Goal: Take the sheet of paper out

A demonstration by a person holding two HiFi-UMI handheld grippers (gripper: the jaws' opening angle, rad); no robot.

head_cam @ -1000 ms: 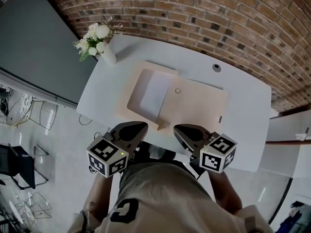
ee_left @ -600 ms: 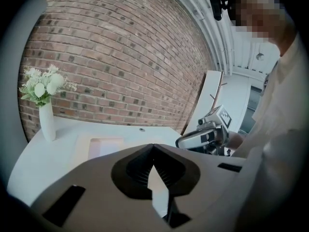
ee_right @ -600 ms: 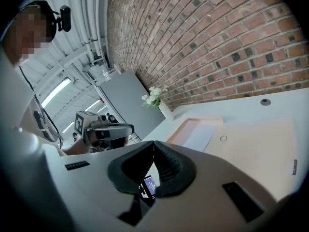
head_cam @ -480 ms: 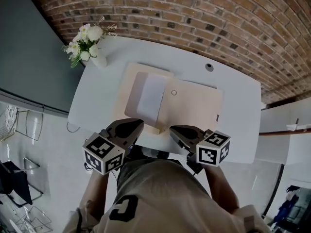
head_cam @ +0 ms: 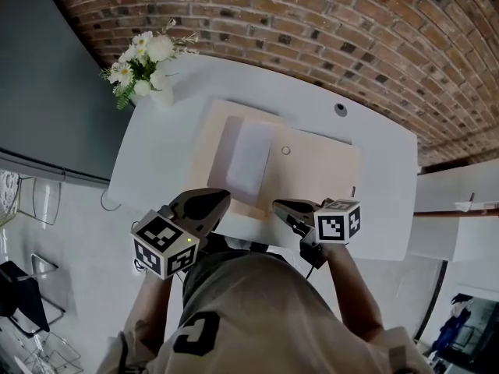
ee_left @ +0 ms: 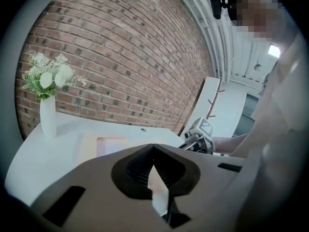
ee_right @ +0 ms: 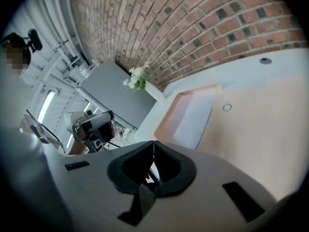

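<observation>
Both hands low in front of the torso, left gripper [head_cam: 222,197] tilted down at the white table's [head_cam: 382,185] near edge, jaws pressed together, empty, right gripper [head_cam: 279,206] likewise closed, tip at the beige folder's [head_cam: 320,170] near edge, sheet of paper [head_cam: 251,158] lying in the open folder.

A white rounded table [head_cam: 382,185] stands against a red brick wall [head_cam: 312,22]. On its far left corner 1 slim white vase [head_cam: 164,93] holds white flowers [head_cam: 148,53]. 1 small round grey grommet [head_cam: 341,109] sits near the table's far edge.
</observation>
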